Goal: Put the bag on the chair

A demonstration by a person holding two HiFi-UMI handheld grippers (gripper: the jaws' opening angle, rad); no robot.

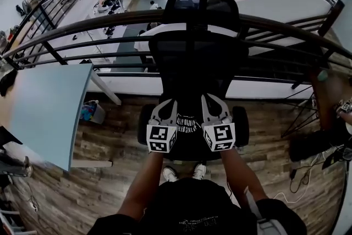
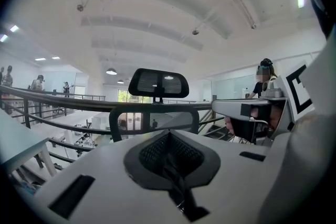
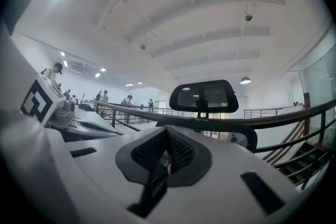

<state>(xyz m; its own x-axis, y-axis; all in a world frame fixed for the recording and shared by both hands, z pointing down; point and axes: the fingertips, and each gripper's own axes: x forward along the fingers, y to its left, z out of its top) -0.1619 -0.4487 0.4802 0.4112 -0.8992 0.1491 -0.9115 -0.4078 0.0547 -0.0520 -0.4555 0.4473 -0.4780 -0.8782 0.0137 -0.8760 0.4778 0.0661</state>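
A black office chair [image 1: 192, 63] stands in front of me, its back toward the railing. A black bag [image 1: 186, 123] with white print hangs or rests just over the seat; I cannot tell whether it touches. My left gripper [image 1: 167, 105] and right gripper [image 1: 212, 102] hold it side by side from either end. In the left gripper view the gripper [image 2: 169, 150] is shut with a black strap [image 2: 176, 181] pinched between its jaws, and the chair's headrest [image 2: 158, 83] shows ahead. In the right gripper view the gripper [image 3: 166, 157] is likewise shut on a dark strap [image 3: 155, 181], below the headrest [image 3: 203, 96].
A dark metal railing [image 1: 110, 22] runs right behind the chair over a drop to a lower floor. A light blue table [image 1: 49, 102] stands at the left with a small object [image 1: 91, 111] beside its leg. Cables [image 1: 308, 173] lie on the wooden floor at the right. My shoes [image 1: 184, 172] stand by the chair's front.
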